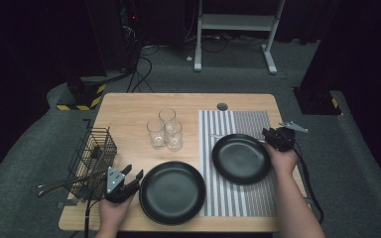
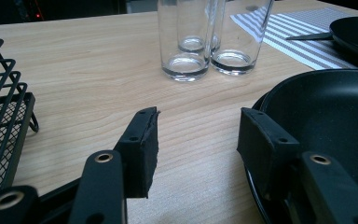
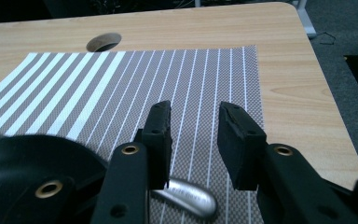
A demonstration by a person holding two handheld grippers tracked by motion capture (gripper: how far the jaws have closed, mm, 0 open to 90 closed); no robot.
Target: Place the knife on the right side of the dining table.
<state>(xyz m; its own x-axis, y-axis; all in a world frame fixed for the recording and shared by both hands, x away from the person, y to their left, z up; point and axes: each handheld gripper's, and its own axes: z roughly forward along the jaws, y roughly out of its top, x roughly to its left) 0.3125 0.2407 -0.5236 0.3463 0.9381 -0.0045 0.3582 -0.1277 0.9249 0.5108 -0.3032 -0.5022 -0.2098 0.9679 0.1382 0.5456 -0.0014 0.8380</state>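
Right tongs (image 3: pixel 193 112): jaws part open, nothing between the pads. They hover low over the mat (image 1: pixel 228 198), at the right rim of the plate (image 1: pixel 240 158) that lies on it. A metal handle (image 3: pixel 191 198) lies flat on the mat directly under the left-hand jaw as the right gripper view shows it, just beside that plate's rim. It is not gripped, and its working end is hidden, so I cannot tell what kind of cutlery it is.

Left tongs (image 1: pixel 135 172): jaws wide, holding nothing. They sit left of the mat, one jaw at the rim of a second plate (image 1: pixel 171 193) on bare table (image 1: pixel 129 109), with wood showing in the gap.

Progress, as judged: a place setting, partly done. One plate is on the mat, and a thin utensil (image 1: pixel 221 135) lies at its far left. Still off the mat are the second plate, three glasses (image 1: pixel 166 130) clustered just left of it, and cutlery in the basket (image 1: pixel 92 153) well to the left.
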